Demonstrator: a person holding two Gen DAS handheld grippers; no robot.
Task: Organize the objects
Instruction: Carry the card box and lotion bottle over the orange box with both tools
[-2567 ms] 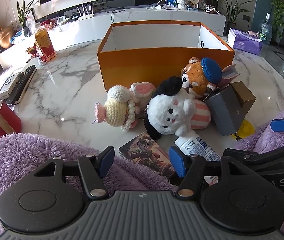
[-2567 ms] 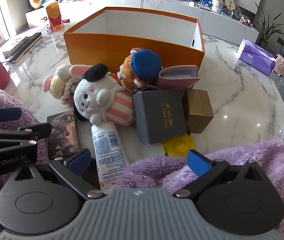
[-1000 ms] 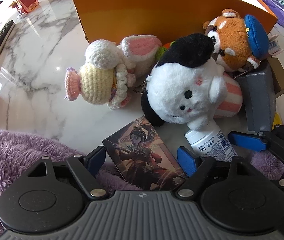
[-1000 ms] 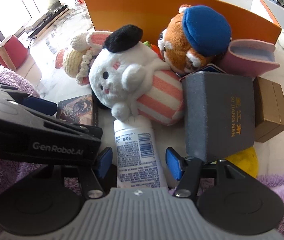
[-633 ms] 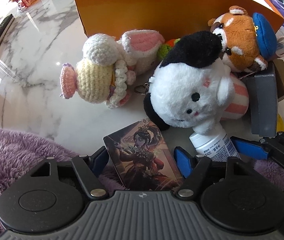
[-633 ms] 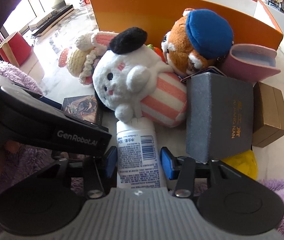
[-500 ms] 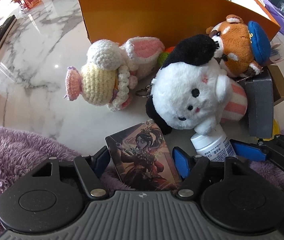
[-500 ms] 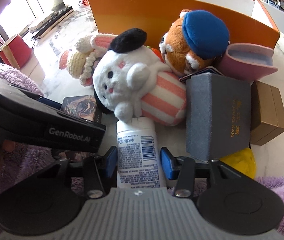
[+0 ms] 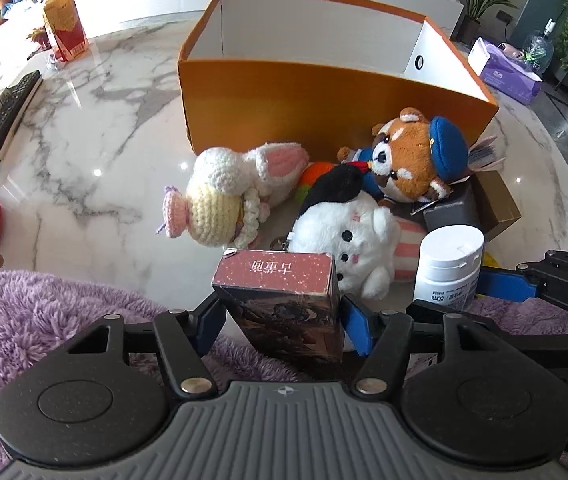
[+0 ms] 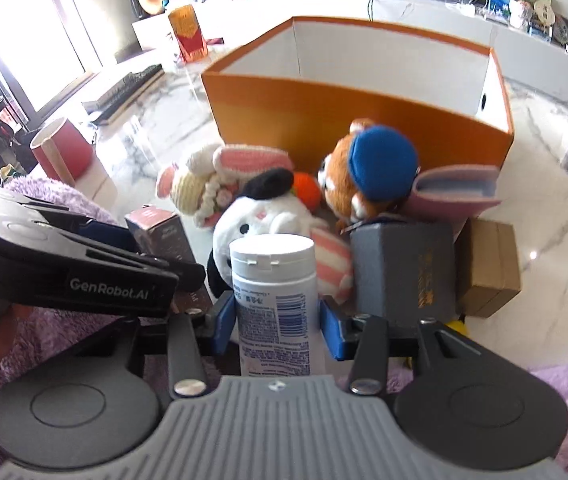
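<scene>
Your left tongs pinch the card box by its two sides, their jaws closing on it, and the box stands upright between the blue pads, lifted off the desk. Your right tongs pinch the white tube, cap end pointing away from you, also clear of the marble. In the right wrist view the left tongs and card box sit just to the left of the tube. A purple fleece lies along the near edge of the desk under both tools. Just past the held things lies the white plush with a black cap and striped body, and beside it on the right a grey box with a brown box touching its far side. A bit of yellow shows under the grey box. To the left of the white plush is the crocheted bunny. Behind them the red panda in a blue hat leans against the orange bin, with a pink pouch at its right. The bin stands open at the top, its white walls showing. A red cup stands far left.
</scene>
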